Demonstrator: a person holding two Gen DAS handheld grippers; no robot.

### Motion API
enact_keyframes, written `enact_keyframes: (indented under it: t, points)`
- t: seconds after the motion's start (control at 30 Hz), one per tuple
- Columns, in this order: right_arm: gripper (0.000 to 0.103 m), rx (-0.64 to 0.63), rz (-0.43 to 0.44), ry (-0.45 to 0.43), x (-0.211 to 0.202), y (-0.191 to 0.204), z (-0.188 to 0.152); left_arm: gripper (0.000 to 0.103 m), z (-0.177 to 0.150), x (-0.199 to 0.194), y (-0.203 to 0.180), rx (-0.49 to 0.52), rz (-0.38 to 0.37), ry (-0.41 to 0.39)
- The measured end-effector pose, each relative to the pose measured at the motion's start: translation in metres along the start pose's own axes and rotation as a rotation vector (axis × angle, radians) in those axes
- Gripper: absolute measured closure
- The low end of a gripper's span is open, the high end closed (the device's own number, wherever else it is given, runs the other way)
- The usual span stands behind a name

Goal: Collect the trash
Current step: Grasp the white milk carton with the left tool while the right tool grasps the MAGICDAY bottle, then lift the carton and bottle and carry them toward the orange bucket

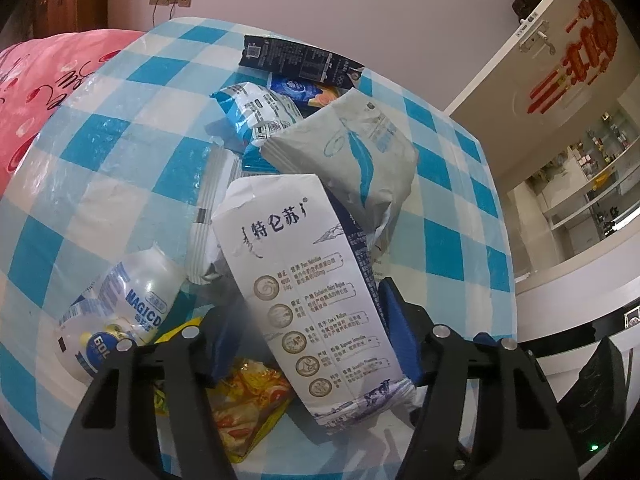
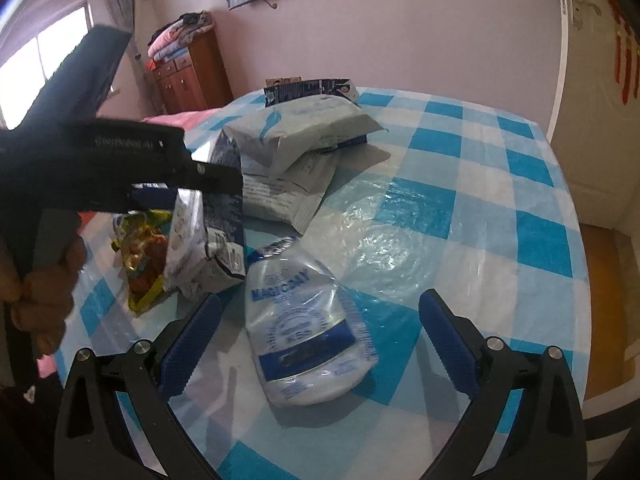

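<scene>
Trash lies in a loose heap on the blue-and-white checked tablecloth (image 1: 120, 152). Left gripper (image 1: 316, 344): fingers closed against both sides of a white milk carton (image 1: 304, 280) with blue Chinese print; carton stands tilted between the blue pads, its lower end near the camera. In the right wrist view the same carton (image 2: 212, 236) hangs crumpled from the left gripper (image 2: 200, 176), its bottom edge close to the cloth; contact with the cloth cannot be told.

Right gripper (image 2: 320, 340): fingers spread wide apart, holding nothing. A crushed clear plastic bottle (image 2: 304, 320) with blue "MAGICDAY" label lies flat on the cloth between and just ahead of them, touching neither pad.

Beside the carton: yellow-and-red snack wrapper (image 2: 140, 264), flat on the cloth, partly under the carton. Behind it: pale grey pouch (image 1: 360, 148) with a blue swirl, resting on other wrappers. At the far end of the heap, a dark blue flattened carton (image 1: 296, 58).
</scene>
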State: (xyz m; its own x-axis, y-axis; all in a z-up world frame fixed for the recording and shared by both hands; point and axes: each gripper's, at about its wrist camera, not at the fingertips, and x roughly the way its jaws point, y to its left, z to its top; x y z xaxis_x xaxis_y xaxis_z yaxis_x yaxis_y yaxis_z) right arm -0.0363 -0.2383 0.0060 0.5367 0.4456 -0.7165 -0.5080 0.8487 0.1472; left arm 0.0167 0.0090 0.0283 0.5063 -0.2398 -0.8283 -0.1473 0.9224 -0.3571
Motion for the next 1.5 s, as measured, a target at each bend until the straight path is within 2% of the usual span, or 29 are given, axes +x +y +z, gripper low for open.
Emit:
enact_keyframes:
  t: [0.37,0.57,0.63,0.9,1.03,1.23,1.5]
  points:
    - [0.005,-0.034,-0.007,0.038,0.009,0.007,0.001,0.043,0.012,-0.022,0.0,0.013,-0.038,-0.022]
    - [0.007,-0.044,-0.023,0.057,0.014,0.008,0.002,0.044,0.019,-0.035,0.003,0.031,-0.089,-0.045]
    - [0.017,-0.062,-0.044,0.071,0.018,0.012,0.002,0.044,0.019,-0.037,0.003,0.039,-0.105,-0.046]
    - [0.024,-0.094,-0.108,0.081,0.021,0.018,0.001,0.045,0.013,-0.027,0.015,0.072,-0.193,-0.009]
    - [0.033,-0.074,-0.126,0.071,0.019,0.014,0.001,0.045,0.011,-0.027,0.026,0.068,-0.238,-0.011]
    - [0.04,-0.06,-0.131,0.061,0.018,0.01,0.002,0.045,0.01,-0.033,0.038,0.072,-0.272,-0.022]
    - [0.041,-0.062,-0.161,0.04,0.015,0.01,0.002,0.045,0.009,-0.045,0.052,0.071,-0.337,-0.041]
